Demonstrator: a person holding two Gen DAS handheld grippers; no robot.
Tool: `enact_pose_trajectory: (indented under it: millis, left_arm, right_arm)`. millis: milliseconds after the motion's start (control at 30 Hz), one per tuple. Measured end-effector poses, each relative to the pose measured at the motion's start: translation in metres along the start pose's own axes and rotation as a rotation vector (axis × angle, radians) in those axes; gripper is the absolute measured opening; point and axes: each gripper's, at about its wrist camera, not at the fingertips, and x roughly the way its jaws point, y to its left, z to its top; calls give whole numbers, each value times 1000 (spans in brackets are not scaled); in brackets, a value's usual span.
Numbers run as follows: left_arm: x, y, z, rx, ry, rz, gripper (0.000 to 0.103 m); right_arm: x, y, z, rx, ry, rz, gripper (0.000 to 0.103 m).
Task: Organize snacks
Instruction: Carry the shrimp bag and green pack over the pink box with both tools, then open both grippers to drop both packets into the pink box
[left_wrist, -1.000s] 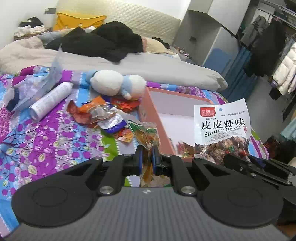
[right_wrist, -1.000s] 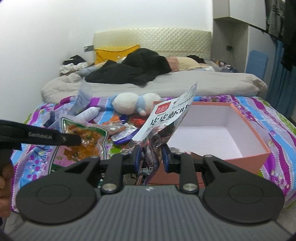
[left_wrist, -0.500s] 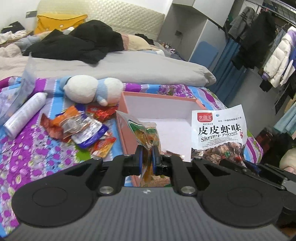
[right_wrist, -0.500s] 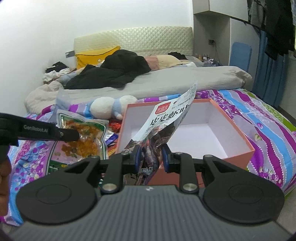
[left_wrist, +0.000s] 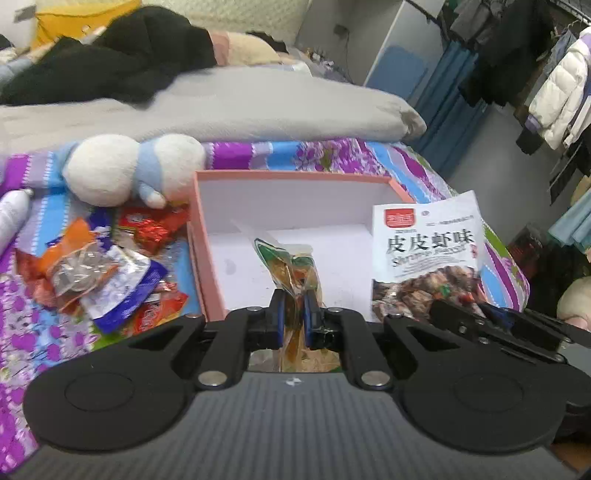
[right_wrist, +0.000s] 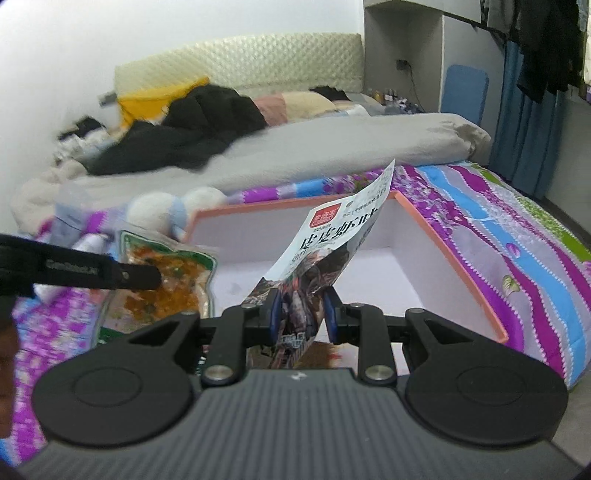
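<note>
Both hands have swung from the snack pile (left_wrist: 110, 273) toward the pink box (left_wrist: 207, 266), which now fills both views. The left gripper (left_wrist: 294, 314) stays clamped on a green-edged packet (left_wrist: 291, 269) over the box. The right gripper (right_wrist: 301, 314) stays clamped on a white bag (right_wrist: 332, 251) reading "Shrimp Flavor" beneath Chinese characters.

Glossy plastic snack packets (left_wrist: 110, 280), matt pink cardboard box (left_wrist: 207, 266), fuzzy plush toy (left_wrist: 122, 170).
</note>
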Motion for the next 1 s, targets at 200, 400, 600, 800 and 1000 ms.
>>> enact_pose_trajectory:
  millis: [200,400,600,800,1000]
  left_arm:
    - [51,7,14,8,59,11,12]
    - [82,19,21,-9,88,7,12]
    - [93,26,20,-12,111,11,12]
    - [83,24,20,-23,117,26,40]
    - [51,17,20,2,71,34,43]
  right_arm:
    - [41,-9,2,12,56,-2,27]
    - [76,-17,-5,31,121,0,28]
    - [87,-19,-10,44,150,0,29]
    - [83,-20,-7,71,140,8,59]
    - [63,-17,-3,68,103,11,60]
